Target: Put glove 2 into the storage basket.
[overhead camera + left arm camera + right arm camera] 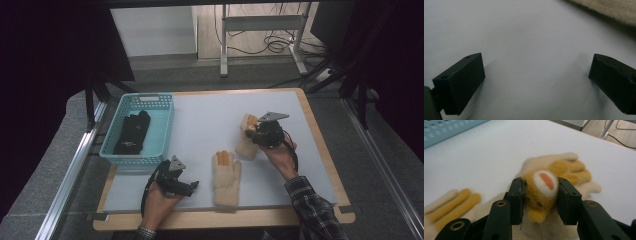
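Note:
A cream glove (246, 147) with orange fingers lies on the right half of the white table top (210, 115). My right gripper (252, 130) is over it, shut on a fuzzy orange and white patch of this glove (544, 182), which bulges between the two jaws (540, 195). A second, matching glove (226, 180) lies flat near the front middle, fingers pointing away, and appears at the lower left of the right gripper view (449, 205). My left gripper (192, 186) rests low at the front left, open with only bare table between its jaws (536, 75); the second glove's edge (614, 10) lies just beyond.
A turquoise basket (135, 160) stands at the table's left edge with a black glove (132, 132) inside; its wall shows in the right gripper view (449, 130). A metal stand and cables (260, 45) are on the floor behind the table.

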`<move>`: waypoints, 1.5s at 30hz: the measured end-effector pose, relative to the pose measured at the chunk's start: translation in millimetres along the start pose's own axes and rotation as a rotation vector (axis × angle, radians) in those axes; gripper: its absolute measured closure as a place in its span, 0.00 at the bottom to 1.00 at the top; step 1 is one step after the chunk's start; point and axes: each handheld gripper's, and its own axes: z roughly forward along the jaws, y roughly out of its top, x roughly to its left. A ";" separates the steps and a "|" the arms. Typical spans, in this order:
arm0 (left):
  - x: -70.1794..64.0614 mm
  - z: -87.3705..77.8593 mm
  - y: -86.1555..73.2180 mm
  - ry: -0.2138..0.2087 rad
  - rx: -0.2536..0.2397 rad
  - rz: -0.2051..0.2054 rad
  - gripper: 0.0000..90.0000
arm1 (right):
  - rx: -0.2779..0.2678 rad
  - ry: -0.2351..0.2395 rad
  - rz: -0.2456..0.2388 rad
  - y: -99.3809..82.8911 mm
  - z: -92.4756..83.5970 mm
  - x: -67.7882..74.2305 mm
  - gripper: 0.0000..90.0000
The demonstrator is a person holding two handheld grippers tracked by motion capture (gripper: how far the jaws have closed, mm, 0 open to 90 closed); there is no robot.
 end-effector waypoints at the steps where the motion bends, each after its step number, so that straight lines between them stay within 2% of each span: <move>1: 0.0 0.0 0.0 0.000 0.000 0.000 0.01 | -0.005 0.008 -0.004 0.9 -3.8 2.3 0.66; 7: 0.2 0.0 0.1 0.001 0.000 0.003 0.01 | -0.016 0.057 -0.033 4.9 -26.8 18.8 0.66; 12: 0.0 0.1 0.1 0.002 -0.001 0.001 0.01 | -0.017 0.116 -0.067 4.2 -46.3 38.9 0.65; 18: 0.0 0.1 0.1 0.001 -0.001 0.000 0.01 | -0.013 0.188 -0.067 -1.9 -64.4 59.9 0.65; 20: -0.2 0.1 0.1 0.001 -0.001 -0.002 0.01 | -0.014 0.223 -0.056 -3.4 -69.6 68.5 0.65; 23: -0.2 0.1 0.1 0.001 -0.001 -0.002 0.01 | -0.002 0.262 -0.068 -5.6 -73.5 85.4 0.65; 26: 0.1 -0.2 0.1 0.000 0.004 0.003 0.01 | 0.017 0.284 -0.081 -8.1 -71.0 102.0 0.65; 29: -0.2 0.0 0.1 0.000 0.000 -0.002 0.01 | 0.047 0.299 -0.094 -12.6 -60.5 114.7 0.64; 31: -0.2 0.0 0.1 0.000 0.000 -0.002 0.01 | 0.060 0.290 -0.104 -16.2 -53.2 119.0 0.64; 33: -0.2 0.0 0.0 0.001 -0.001 -0.002 0.01 | 0.077 0.299 -0.092 -20.7 -44.8 120.8 0.63; 40: -0.3 0.2 0.0 0.001 -0.003 -0.003 0.01 | 0.119 0.306 -0.088 -32.1 -29.1 128.3 0.59; 45: -0.2 0.1 0.0 0.001 -0.002 -0.002 0.01 | 0.139 0.312 -0.094 -38.8 -21.9 133.9 0.49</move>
